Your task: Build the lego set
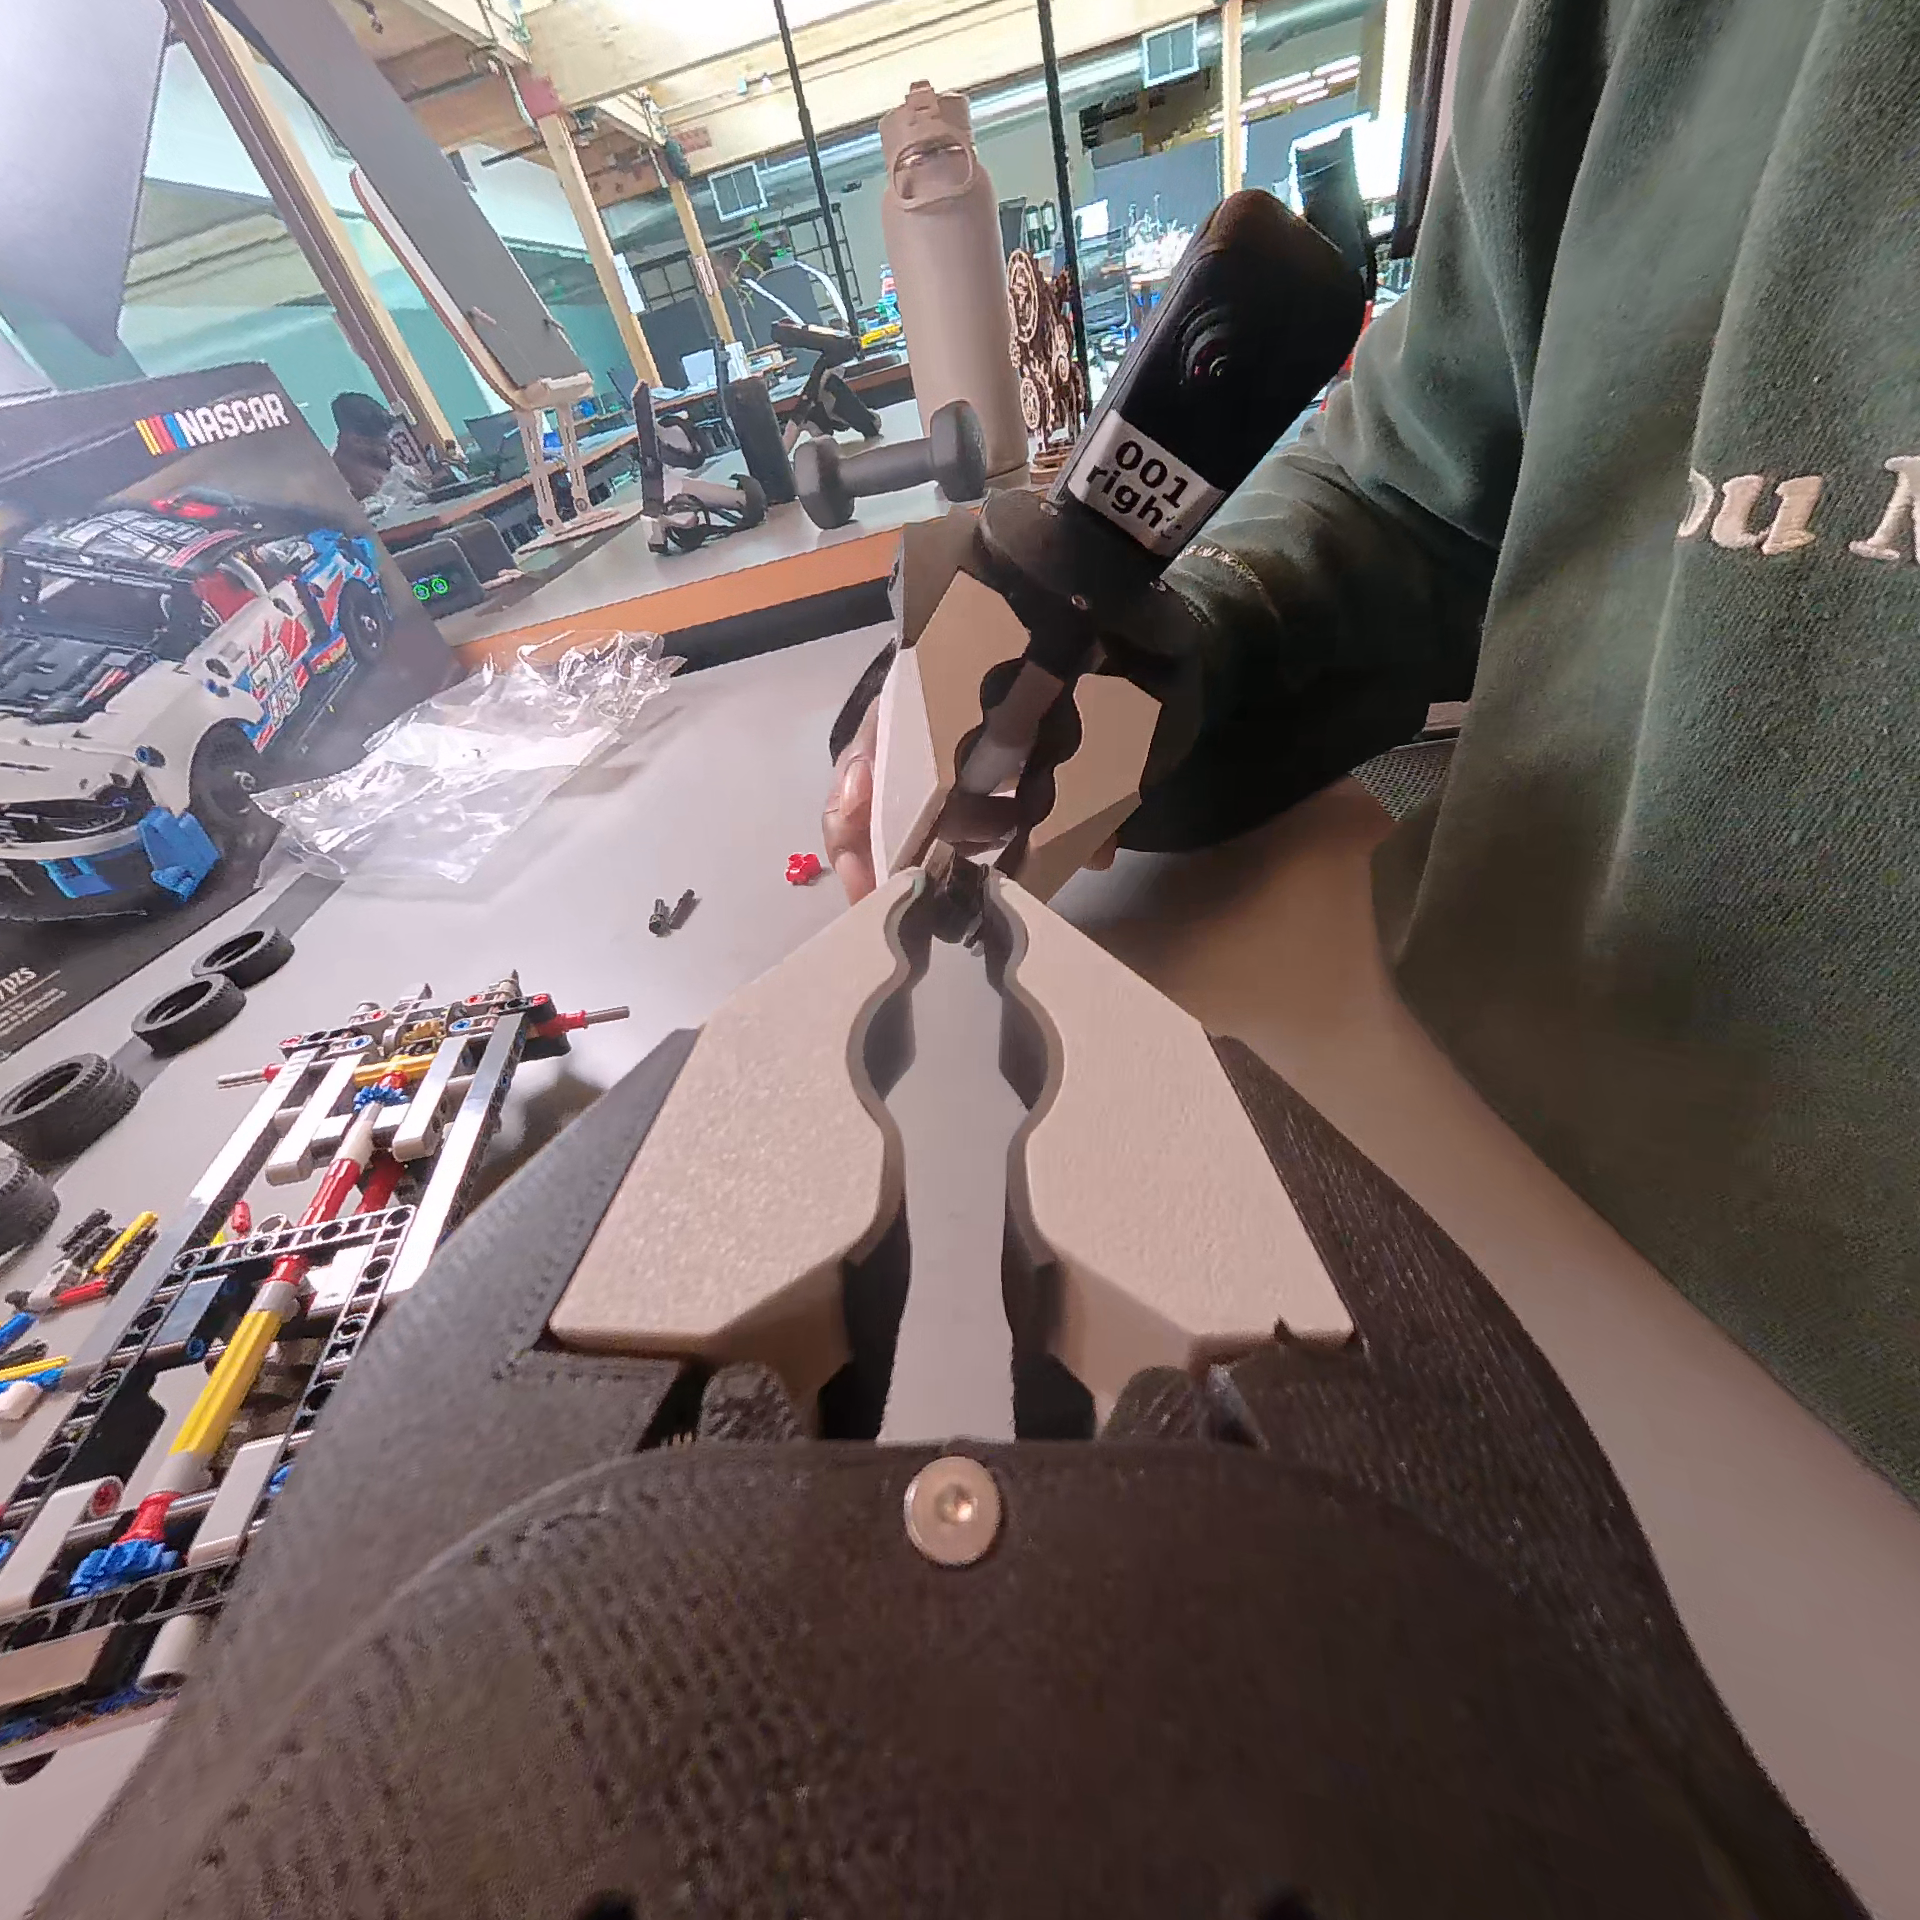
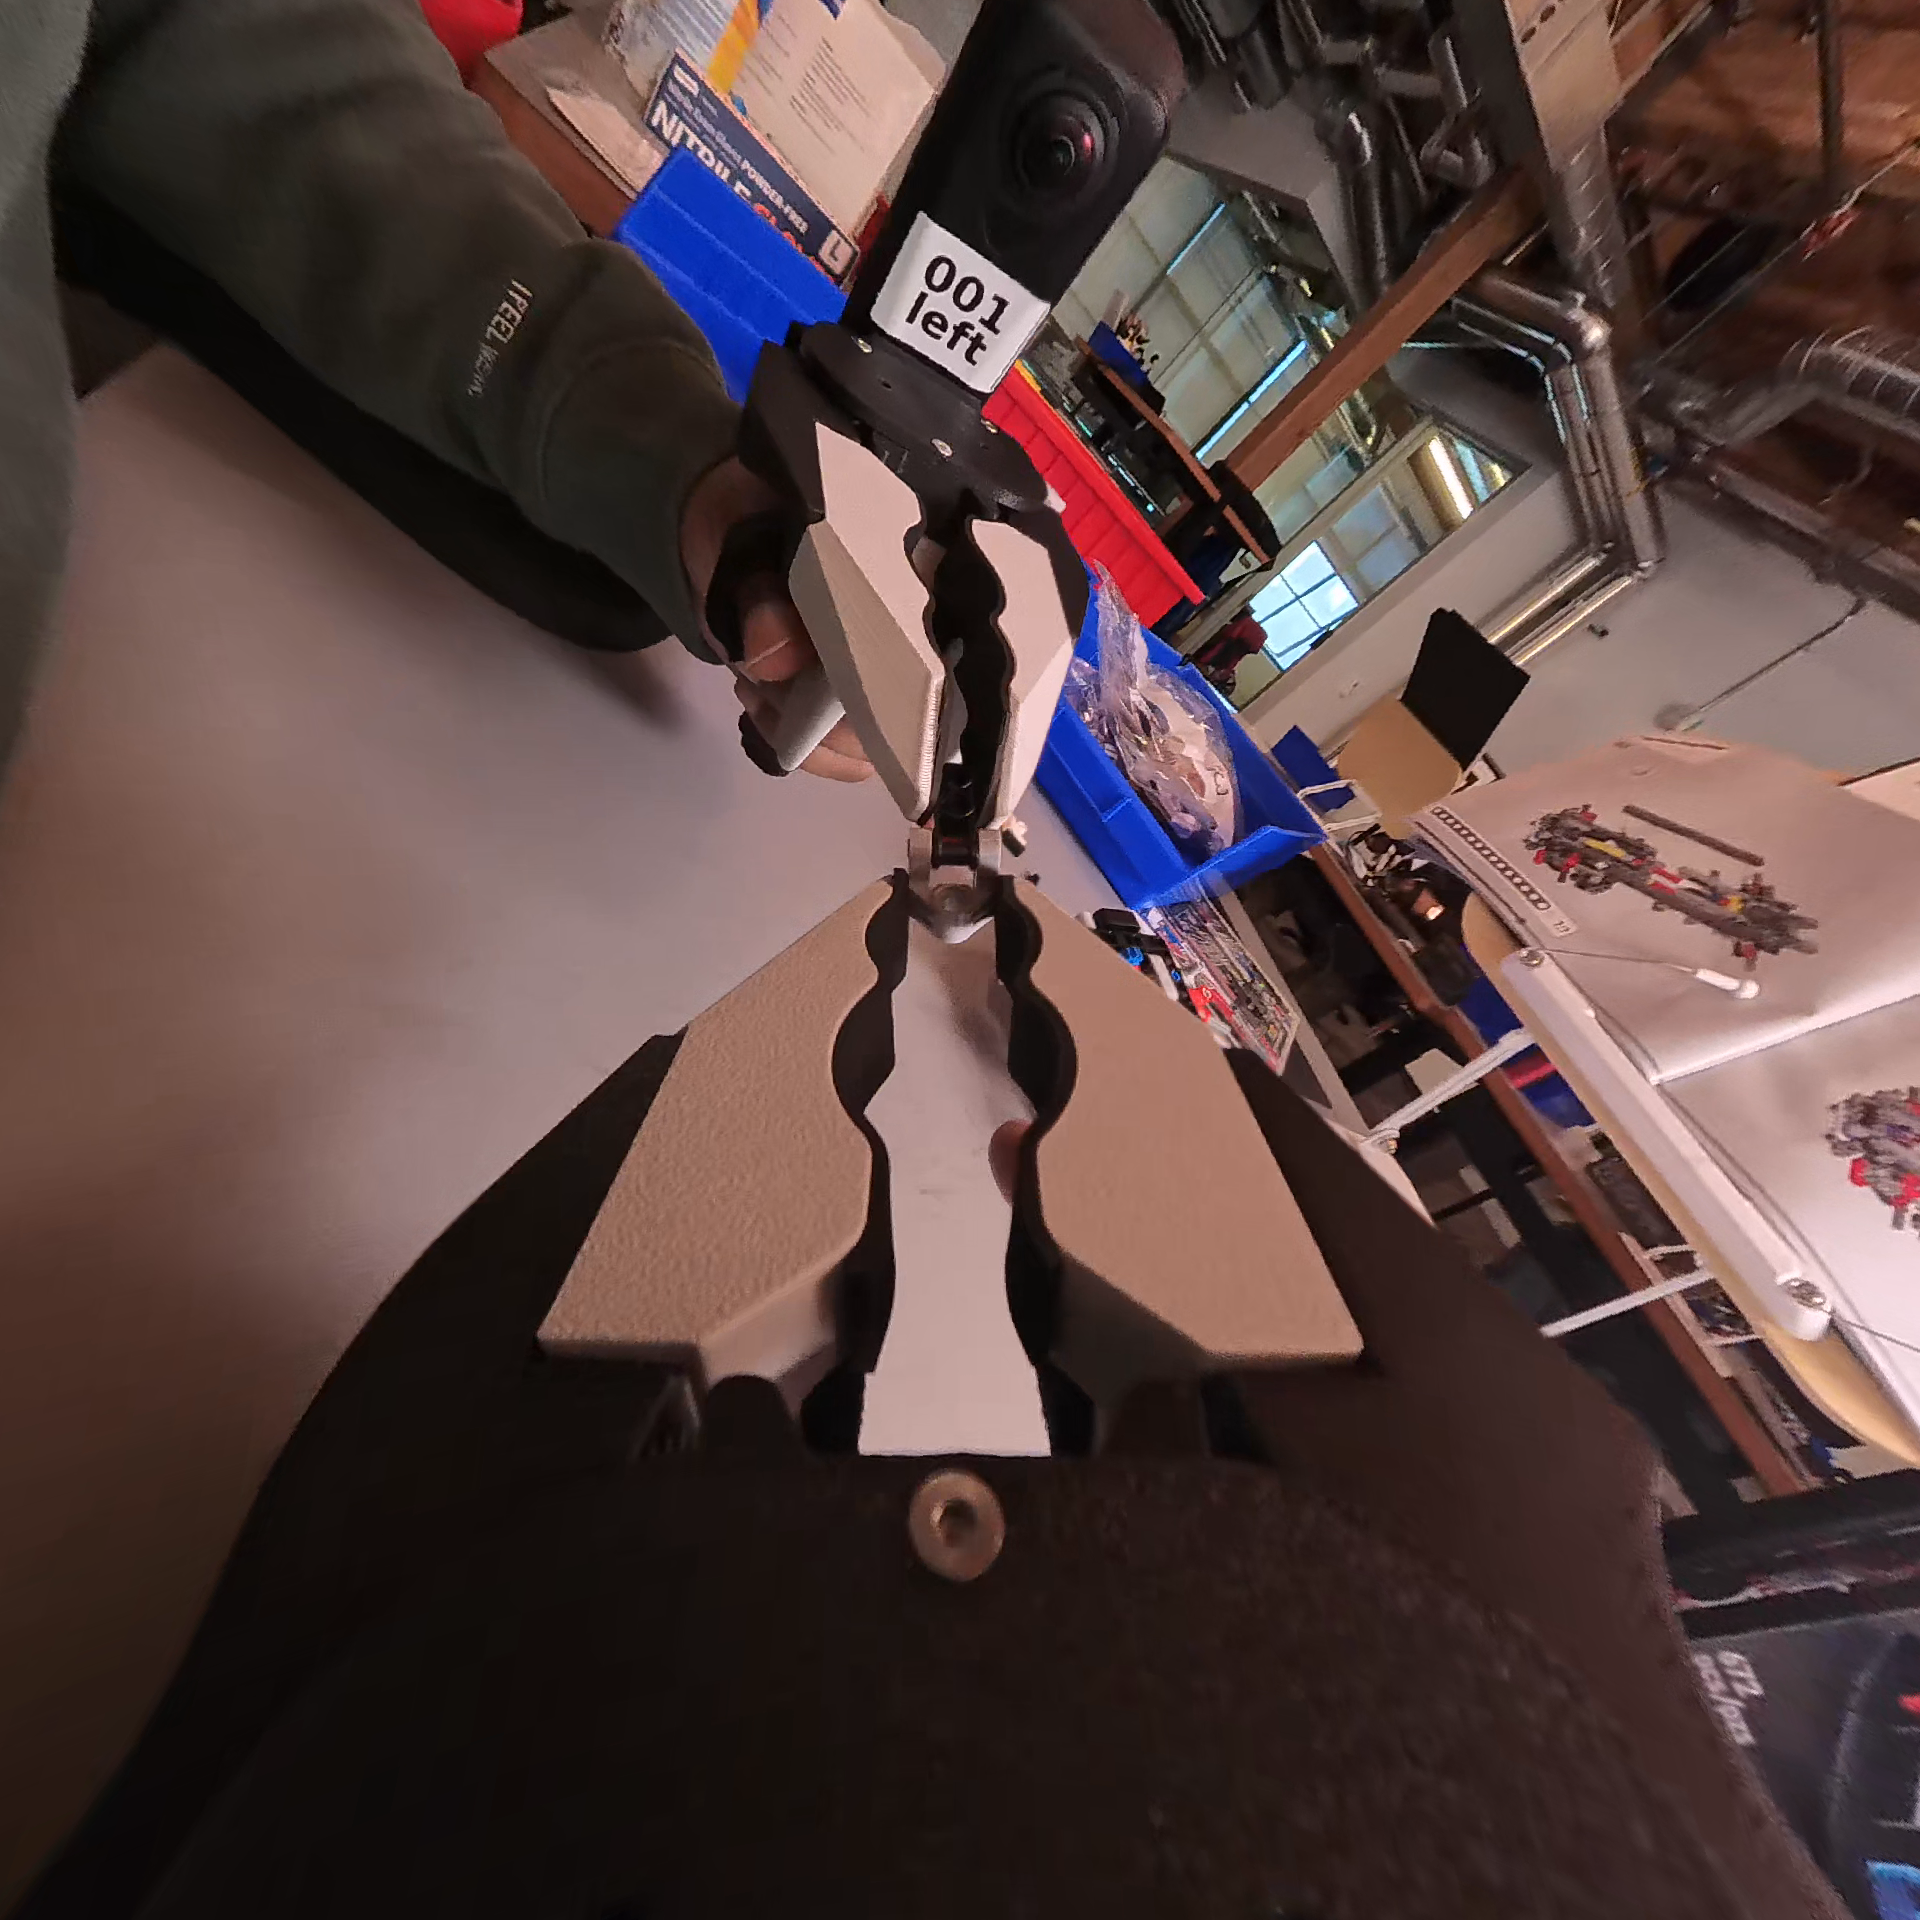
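Observation:
My two grippers meet tip to tip above the grey table. My left gripper (image 1: 951, 906) is shut on a small black Lego piece (image 1: 961, 914), which also shows in the right wrist view (image 2: 951, 836). My right gripper (image 2: 951, 902) is shut on a small light grey piece with a round hole (image 2: 951, 920). The two pieces touch each other. The right gripper (image 1: 951, 868) comes down from above in the left wrist view. The left gripper (image 2: 951, 842) comes down from above in the right wrist view. The part-built chassis (image 1: 312, 1195) lies on the table to the left.
Black tyres (image 1: 187, 1013), loose small parts (image 1: 94, 1257), two black pins (image 1: 670, 912) and a red piece (image 1: 800, 868) lie on the table. The set's box (image 1: 156, 644) and a plastic bag (image 1: 468, 748) lie behind. A blue bin (image 2: 1174, 821) and the open instruction booklet (image 2: 1662, 883) sit to the right. Less than 4 cm separates the two grippers' tips.

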The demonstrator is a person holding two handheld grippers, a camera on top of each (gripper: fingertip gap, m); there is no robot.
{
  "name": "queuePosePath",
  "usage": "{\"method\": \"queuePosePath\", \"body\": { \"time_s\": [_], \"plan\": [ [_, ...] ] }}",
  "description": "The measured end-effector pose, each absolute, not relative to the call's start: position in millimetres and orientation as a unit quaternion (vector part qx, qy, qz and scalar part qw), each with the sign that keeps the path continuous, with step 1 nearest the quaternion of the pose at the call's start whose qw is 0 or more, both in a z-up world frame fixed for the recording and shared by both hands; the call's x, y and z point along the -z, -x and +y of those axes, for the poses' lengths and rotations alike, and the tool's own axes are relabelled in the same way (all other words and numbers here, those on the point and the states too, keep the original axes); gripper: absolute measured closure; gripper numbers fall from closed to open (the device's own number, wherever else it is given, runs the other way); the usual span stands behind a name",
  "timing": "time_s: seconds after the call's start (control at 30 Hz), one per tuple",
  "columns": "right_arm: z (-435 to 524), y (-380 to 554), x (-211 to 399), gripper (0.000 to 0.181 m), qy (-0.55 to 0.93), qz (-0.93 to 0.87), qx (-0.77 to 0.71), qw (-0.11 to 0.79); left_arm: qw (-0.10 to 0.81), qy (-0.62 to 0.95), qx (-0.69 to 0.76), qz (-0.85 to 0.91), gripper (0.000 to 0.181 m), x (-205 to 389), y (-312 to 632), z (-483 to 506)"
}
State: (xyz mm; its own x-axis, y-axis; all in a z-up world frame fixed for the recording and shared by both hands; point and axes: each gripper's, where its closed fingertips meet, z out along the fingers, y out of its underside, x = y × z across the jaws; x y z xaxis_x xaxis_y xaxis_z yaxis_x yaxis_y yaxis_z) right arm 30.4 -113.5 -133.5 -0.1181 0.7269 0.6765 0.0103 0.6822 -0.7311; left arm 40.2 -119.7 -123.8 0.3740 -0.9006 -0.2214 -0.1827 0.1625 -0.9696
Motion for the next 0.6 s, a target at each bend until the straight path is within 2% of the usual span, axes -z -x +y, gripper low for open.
{"method": "queuePosePath", "body": {
  "time_s": [0.6],
  "plan": [
    [-106.8, -28.9, 134.8, 0.168, 0.207, -0.696, -0.167, 0.667, 0.594, 0.588, 0.298, 0.461, 0.173, 125.9, -37.7, -115.5]
  ]
}}
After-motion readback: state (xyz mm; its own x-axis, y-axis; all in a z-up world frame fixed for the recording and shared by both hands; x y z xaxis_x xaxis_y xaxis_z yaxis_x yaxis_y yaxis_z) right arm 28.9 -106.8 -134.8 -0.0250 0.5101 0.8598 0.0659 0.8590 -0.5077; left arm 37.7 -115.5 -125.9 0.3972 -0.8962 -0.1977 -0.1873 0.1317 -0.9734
